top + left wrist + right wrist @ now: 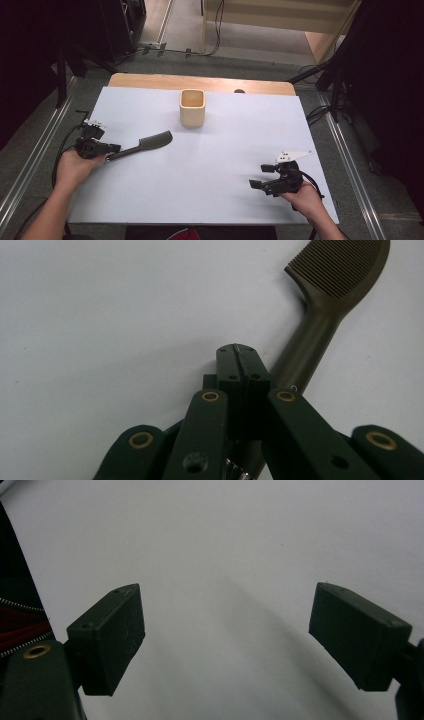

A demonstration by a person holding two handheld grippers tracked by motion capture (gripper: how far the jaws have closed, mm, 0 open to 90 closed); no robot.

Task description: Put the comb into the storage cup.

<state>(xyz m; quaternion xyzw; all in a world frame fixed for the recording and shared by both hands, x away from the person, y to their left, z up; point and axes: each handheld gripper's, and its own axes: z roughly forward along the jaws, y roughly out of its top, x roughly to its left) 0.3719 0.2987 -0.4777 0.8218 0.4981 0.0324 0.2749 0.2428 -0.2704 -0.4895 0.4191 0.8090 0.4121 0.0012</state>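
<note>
One comb (145, 145) lying on white table (210, 160), near-left of wooden cup (192, 107); long axis running diagonally, teeth end pointing toward cup, handle end meeting left gripper (113, 148). Right gripper (261, 175) hovering well apart, near-right of cup.

Left gripper view: jaws pressed together, comb (320, 325) handle passing beside and under them; grip on it unclear.

Right gripper view: right gripper (225, 630) gaping wide, holding nothing.

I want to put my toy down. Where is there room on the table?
Plenty: the wide bare patch between the comb, the wooden cup and the right hand-held gripper. The left edge is busier, near the left hand-held gripper.
</note>
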